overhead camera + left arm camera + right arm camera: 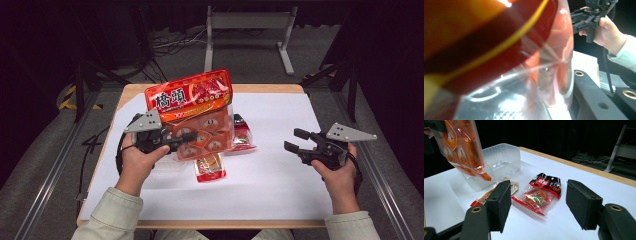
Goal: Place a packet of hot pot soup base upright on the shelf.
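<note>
1. My left gripper (181, 140) is clamped on the lower edge of a large orange-red printed plastic snack bag with a clear window (197, 112). I hold it upright and lifted off the table, over the container; I judge this posture is meant to shake or tip its contents out or to hold it ready for packing.

2. In the left gripper view the bag's glossy film (499, 50) presses right against the lens, which agrees with a tight pinch on the film.

3. My right gripper (296, 140) stands with its jaws well apart and nothing between them, hovering above the white table cover (280, 175) at the right, well apart from the bag.

4. Its own view looks straight at a small clear sachet with a red and black header (539, 195), lying flat on the cover; I judge this the likely next pickup.

5. Just beside it lies a narrow red-and-cream sachet (491, 193), partly hidden behind one jaw.

6. Behind both stands a translucent rectangular plastic container (499, 162), open side up, directly below the raised bag.

7. Risk: the film is slippery; the bag could slip out of the pinch.
</note>
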Tool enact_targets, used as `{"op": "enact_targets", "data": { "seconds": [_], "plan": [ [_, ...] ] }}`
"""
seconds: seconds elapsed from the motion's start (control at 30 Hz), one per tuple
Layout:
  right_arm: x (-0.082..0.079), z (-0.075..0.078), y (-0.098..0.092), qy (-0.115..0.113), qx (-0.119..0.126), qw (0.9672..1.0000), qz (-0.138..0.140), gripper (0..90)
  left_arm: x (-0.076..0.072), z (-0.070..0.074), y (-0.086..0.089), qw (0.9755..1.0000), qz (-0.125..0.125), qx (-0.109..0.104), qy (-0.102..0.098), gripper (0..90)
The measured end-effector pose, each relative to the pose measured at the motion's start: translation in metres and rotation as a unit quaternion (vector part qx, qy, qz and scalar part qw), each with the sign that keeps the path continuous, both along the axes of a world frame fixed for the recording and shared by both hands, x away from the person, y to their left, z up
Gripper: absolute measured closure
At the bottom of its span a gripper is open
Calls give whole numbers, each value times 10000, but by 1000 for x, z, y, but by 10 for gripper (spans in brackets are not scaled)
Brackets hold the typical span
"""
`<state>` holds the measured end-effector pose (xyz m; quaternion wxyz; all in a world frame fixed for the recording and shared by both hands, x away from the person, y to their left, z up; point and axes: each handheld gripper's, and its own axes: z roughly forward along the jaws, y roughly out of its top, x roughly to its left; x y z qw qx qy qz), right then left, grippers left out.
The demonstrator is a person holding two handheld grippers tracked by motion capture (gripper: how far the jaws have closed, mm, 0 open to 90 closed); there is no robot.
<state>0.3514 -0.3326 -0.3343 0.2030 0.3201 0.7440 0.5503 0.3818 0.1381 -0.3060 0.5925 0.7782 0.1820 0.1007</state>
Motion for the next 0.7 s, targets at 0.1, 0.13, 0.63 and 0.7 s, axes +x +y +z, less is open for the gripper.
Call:
{"op": "enact_targets", "data": {
  "seconds": [0.1, 0.13, 0.63, 0.7],
  "plan": [
    [1, -1, -1, 9, -6, 10000, -22, 380, 4, 5, 0, 9998, 138, 158, -67, 705],
    [1, -1, -1, 16, -3, 10000, -29, 380, 7, 5, 0, 9997, 173, 178, -81, 705],
    [3, -5, -5, 104, 41, 9999, -37, 377, 39, 11, 19, 9972, 709, 155, -156, 705],
    [4, -6, -5, 110, 46, 9999, -22, 377, 43, 11, 22, 9965, 812, 127, -179, 704]
  ]
}}
